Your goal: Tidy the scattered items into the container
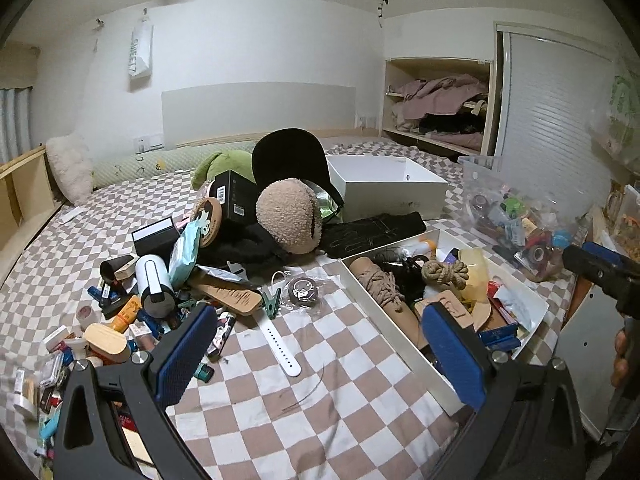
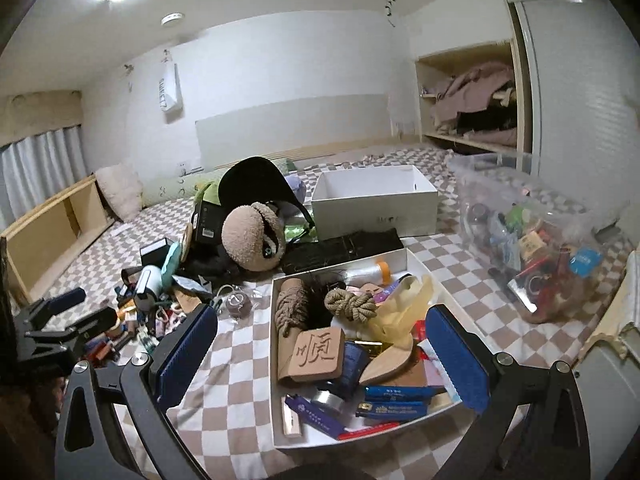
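Tray [image 2: 420,266], the white open container, lies on the checkered bed [image 1: 340,360] to the right of the clutter, already well filled: rope bundles [image 2: 352,304], a carved wooden block [image 2: 318,354], blue packets and a yellow bag sit inside it. The scattered pile [image 1: 132,312] lies well apart to the left, holding a white cylinder [image 1: 154,280], small bottles, a lighter and boxes. Nearer the tray, a white strap [image 1: 278,340], a green clip [image 1: 272,302] and a bagged dark roll [image 1: 302,290] lie on bare sheet.

Both grippers carry nothing. The left gripper [image 1: 320,356] hovers over the sheet with its fingers spread wide, the strap between them in the left wrist view. The right gripper [image 2: 320,364] hangs above the tray, fingers likewise spread, empty. So the step in hand looks like the reach for a new item.

The next move likely calls for lowering the left fingers around the strap or the clip, pinching, then carrying it right over the tray wall. The strap lies flat on soft bedding, so the fingers may catch fabric. A plush head [image 1: 288,216], a black cap [image 1: 290,156] and a dark cloth [image 1: 376,230] crowd the far side, and a second white box [image 1: 386,188] and a clear bin [image 1: 516,224] stand beyond.
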The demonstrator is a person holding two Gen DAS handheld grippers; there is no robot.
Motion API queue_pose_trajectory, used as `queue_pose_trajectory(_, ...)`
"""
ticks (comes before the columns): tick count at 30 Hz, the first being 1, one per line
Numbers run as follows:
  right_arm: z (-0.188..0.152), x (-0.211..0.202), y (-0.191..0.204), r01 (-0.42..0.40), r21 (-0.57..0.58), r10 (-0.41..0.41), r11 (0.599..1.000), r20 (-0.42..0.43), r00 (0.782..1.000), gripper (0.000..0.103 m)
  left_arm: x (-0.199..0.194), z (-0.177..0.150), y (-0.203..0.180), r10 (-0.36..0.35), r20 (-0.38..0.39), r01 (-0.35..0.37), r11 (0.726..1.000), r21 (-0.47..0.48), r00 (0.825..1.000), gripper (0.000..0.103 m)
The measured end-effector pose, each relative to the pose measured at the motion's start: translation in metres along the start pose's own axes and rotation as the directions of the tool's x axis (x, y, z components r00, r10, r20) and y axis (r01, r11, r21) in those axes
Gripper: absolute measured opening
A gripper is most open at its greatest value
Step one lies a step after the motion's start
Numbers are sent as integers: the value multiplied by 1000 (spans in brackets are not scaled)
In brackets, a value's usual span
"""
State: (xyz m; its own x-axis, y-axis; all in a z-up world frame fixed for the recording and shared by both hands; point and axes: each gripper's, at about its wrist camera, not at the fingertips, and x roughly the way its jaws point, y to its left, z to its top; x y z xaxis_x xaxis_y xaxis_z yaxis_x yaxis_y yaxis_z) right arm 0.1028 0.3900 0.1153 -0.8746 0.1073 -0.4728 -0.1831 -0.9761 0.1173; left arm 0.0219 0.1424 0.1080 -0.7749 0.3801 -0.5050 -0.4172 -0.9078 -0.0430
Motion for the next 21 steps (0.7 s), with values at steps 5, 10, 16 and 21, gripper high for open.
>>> queue_pose_trajectory(5,-8,-6,2,10,-22,-10,1000,6,1000,103,-11,-7,0,-10,17,10,1000,-28,1000,103)
queue_pose_trajectory(10,-15,-9,3,18,-39,-17,999,7,1000,103,-18,-12,1,3,26,-2,999,-40,1000,103)
queue_pose_trajectory(16,-21,-14,7,25,-59,-25,998,10,1000,103,-24,-19,3,2,24,-1,998,-57,1000,103)
queue_pose_trajectory(21,-24,-15,10,24,-75,-24,997,5,1000,103,-27,-24,3,10,20,-9,998,-57,1000,103)
